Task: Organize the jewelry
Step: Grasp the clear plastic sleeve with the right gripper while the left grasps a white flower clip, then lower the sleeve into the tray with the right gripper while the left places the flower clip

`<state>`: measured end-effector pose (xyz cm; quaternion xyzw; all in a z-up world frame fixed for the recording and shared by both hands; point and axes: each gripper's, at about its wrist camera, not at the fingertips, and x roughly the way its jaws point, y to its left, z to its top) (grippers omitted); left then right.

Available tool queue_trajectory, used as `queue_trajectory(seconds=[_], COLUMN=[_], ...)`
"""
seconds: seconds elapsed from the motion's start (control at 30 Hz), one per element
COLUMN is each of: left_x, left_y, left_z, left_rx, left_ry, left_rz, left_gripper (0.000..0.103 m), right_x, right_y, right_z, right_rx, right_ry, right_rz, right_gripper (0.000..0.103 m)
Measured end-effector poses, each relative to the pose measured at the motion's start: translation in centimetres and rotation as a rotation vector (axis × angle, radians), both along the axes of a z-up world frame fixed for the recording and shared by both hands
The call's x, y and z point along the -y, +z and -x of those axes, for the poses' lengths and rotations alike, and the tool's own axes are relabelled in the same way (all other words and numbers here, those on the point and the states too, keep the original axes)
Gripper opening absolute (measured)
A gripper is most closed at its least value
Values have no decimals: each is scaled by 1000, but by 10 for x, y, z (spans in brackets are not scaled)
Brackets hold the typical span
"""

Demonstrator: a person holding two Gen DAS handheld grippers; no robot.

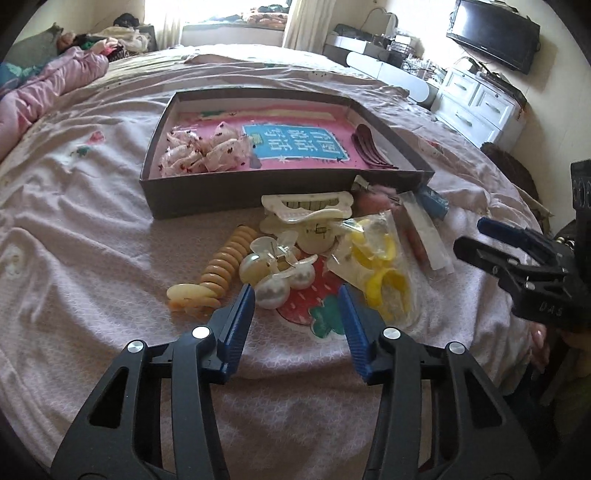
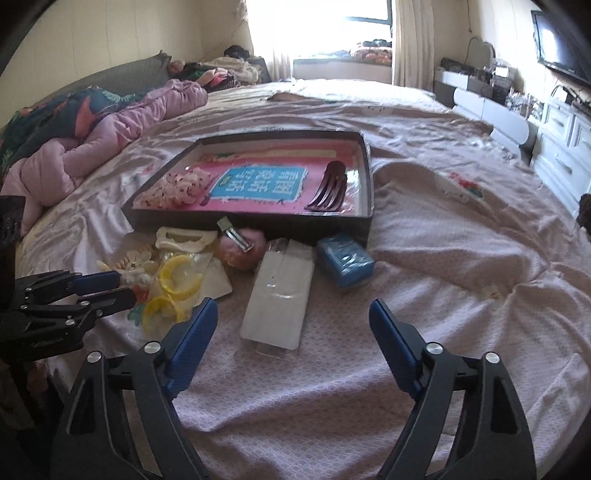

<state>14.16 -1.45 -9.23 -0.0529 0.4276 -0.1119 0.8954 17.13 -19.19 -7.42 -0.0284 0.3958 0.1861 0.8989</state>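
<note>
A dark shallow box (image 1: 207, 195) (image 2: 255, 223) lies on the bed, holding patterned fabric scrunchies (image 1: 199, 149) and a dark red comb clip (image 1: 371, 149) (image 2: 328, 188). In front of it lies a pile: a pearl claw clip (image 1: 275, 275), a tan spiral clip (image 1: 221, 269), a cream claw clip (image 1: 306, 214), a bag of yellow rings (image 1: 380, 269) (image 2: 173, 288), a white flat pack (image 2: 279, 295) and a blue block (image 2: 345, 262). My left gripper (image 1: 297, 295) is open just before the pearl clip. My right gripper (image 2: 293, 310) is open and empty, near the white pack.
The pink bedsheet (image 1: 92, 221) is wrinkled. A rolled pink quilt (image 2: 110, 136) lies at the far left. White drawers (image 1: 480, 103) and a wall TV (image 1: 495, 35) stand at the right. The right gripper shows in the left wrist view (image 1: 476, 236).
</note>
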Motion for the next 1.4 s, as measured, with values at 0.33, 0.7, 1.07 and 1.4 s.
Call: queue_trajectory(seconds=[0.33,0.7,1.07,1.4], left_x=[-4,-2,-4,-22], left_y=[-9,-8,17,44], left_z=[-16,-31,-14,-8], left_rx=[-23,-12,60,142], left_ry=[29,55,25,85], left_rz=[28,34,44,53], left_gripper=[39,38,37,37], right_x=[-7,-12,0,-21], right_y=[-21,-26,-1,23], right_z=[-25,-31,-14,3], right_rx=[-95,-112,-29,64], right_ry=[-17,0,16,92], right_rz=[-41,-62,-117,-104], right_gripper=[61,41,40,40])
